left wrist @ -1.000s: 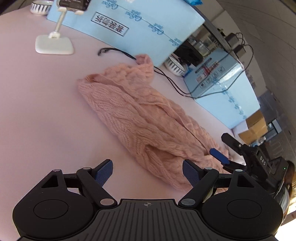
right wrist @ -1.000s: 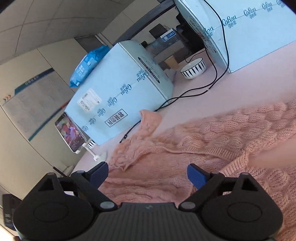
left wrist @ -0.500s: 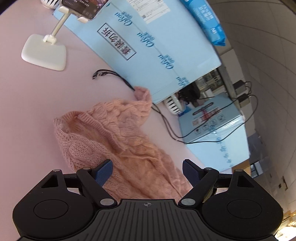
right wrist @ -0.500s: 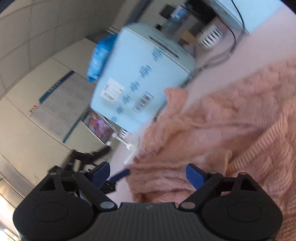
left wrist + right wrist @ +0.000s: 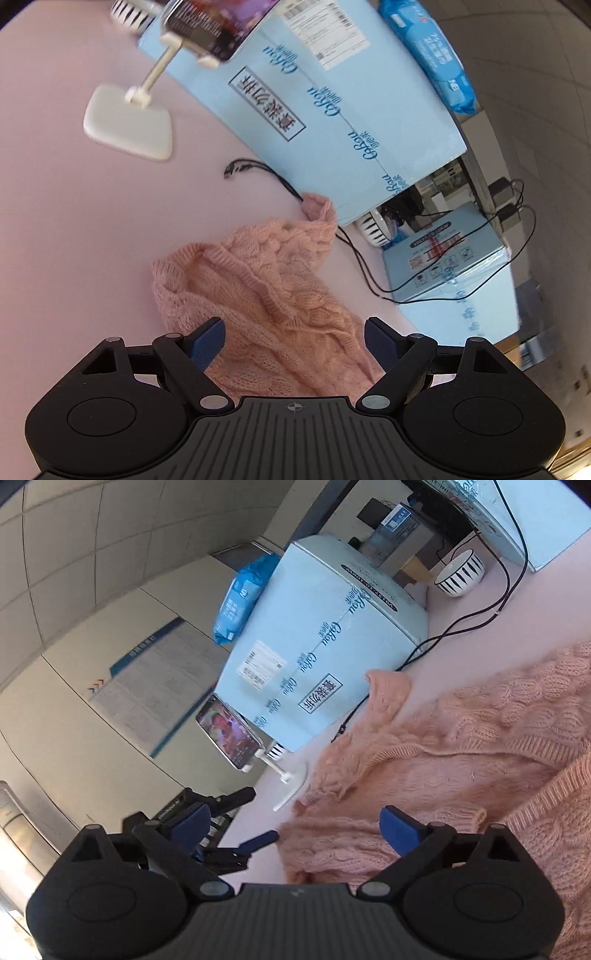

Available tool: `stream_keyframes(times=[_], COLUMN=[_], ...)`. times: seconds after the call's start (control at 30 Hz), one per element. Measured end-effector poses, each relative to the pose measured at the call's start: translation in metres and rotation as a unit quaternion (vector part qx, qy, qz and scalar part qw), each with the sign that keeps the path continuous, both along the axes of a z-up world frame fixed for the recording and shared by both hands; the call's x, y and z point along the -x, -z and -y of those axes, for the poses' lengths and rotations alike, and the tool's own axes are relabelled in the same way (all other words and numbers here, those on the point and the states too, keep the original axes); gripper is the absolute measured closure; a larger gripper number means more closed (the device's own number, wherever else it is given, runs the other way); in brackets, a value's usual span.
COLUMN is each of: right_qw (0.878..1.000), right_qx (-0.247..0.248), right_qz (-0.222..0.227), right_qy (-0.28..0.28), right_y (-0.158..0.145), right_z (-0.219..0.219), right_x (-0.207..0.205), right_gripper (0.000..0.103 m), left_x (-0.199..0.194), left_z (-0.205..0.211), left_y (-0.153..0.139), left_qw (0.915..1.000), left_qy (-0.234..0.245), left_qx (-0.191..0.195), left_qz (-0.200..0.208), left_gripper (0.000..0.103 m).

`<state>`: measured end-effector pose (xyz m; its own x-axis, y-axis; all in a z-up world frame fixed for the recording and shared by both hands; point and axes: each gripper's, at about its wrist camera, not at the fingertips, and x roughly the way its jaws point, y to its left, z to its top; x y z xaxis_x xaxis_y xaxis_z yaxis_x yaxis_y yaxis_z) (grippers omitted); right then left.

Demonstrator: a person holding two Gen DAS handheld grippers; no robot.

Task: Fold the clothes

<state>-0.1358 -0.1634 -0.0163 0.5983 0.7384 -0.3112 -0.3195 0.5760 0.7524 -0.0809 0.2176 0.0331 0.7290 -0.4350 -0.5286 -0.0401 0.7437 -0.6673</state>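
A pink cable-knit sweater (image 5: 280, 295) lies crumpled in a long heap on the pink table (image 5: 74, 229). My left gripper (image 5: 295, 341) is open and hovers low over the sweater's near end, with knit showing between its blue pads but not pinched. In the right wrist view the sweater (image 5: 461, 746) fills the right side. My right gripper (image 5: 295, 825) is open just above a ribbed edge of it. The left gripper (image 5: 255, 818) shows there at the left, beside the sweater's end, jaws apart.
A big light blue carton (image 5: 332, 122) stands behind the sweater, with a blue wipes pack (image 5: 428, 48) on top. A phone on a white stand (image 5: 129, 125), a black cable (image 5: 258, 170), a striped bowl (image 5: 458, 572) and a second carton (image 5: 454, 266) sit around it.
The left gripper has swung toward the sweater's end and no longer sees the right gripper. The right gripper has dropped lower, and the left gripper has come into its view.
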Motion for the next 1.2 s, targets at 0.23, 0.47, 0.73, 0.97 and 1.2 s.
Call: stream_keyframes(times=[0.23, 0.47, 0.73, 0.97, 1.2], right_qw=[0.996, 0.996, 0.965, 0.935, 0.942], right_qx=[-0.084, -0.052, -0.118, -0.064, 0.005], right_qz=[0.01, 0.018, 0.045, -0.1, -0.058], right_qy=[0.009, 0.068, 0.231, 0.333, 0.329], right_y=[-0.011, -0.008, -0.042, -0.012, -0.004], right_z=[0.026, 0.055, 0.179, 0.209, 0.196], right_x=[0.013, 0.045, 0.163, 0.187, 0.156], right_gripper=[0.003, 0.008, 0.003, 0.003, 0.011], left_x=[-0.007, 0.035, 0.065, 0.015, -0.014], left_z=[0.012, -0.001, -0.014, 0.046, 0.063], left_y=[0.016, -0.008, 0.015, 0.017, 0.017], left_qw=[0.9992, 0.9988, 0.9952, 0.9894, 0.991], left_qy=[0.023, -0.032, -0.046, 0.099, 0.087], left_qx=[-0.017, -0.035, 0.004, -0.006, -0.009], left_qz=[-0.029, -0.013, -0.086, -0.106, -0.101], left_gripper=[0.018, 0.018, 0.017, 0.0, 0.001])
